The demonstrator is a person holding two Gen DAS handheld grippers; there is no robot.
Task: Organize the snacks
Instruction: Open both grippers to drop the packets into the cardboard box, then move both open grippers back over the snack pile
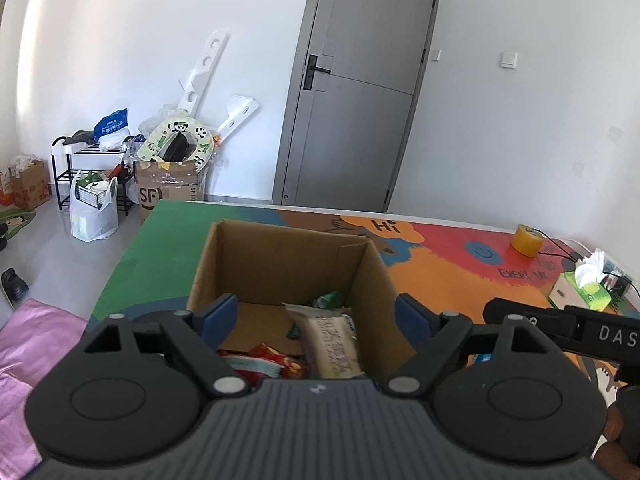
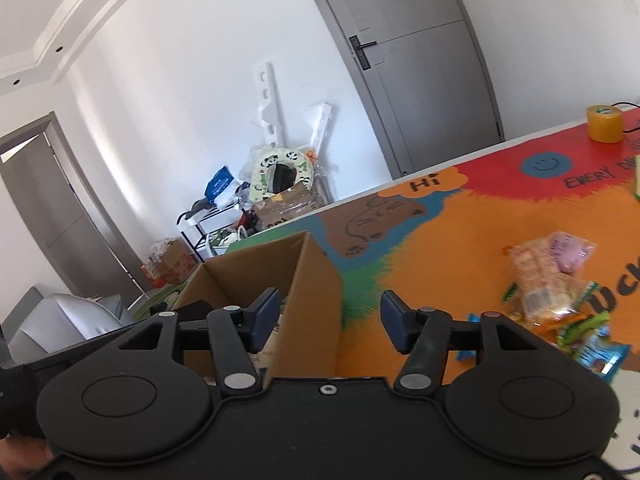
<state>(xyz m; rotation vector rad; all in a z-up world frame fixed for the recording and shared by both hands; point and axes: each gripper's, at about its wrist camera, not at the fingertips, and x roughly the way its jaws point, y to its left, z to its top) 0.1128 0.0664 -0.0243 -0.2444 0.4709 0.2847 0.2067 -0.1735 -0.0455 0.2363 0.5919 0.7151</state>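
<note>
Left hand-held gripper (image 1: 316, 316) gapes above snacks (image 1: 332, 344) inside cardboard box (image 1: 280, 252).

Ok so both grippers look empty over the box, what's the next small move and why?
Probably swing the right gripper toward the snack pile on the mat. Its fingers are open with nothing between them, several packets already lie in the cardboard box, and the loose snacks sit just right of it.

Red snack packet (image 1: 266, 362) partly hidden behind left claw (image 1: 316, 314).
</note>
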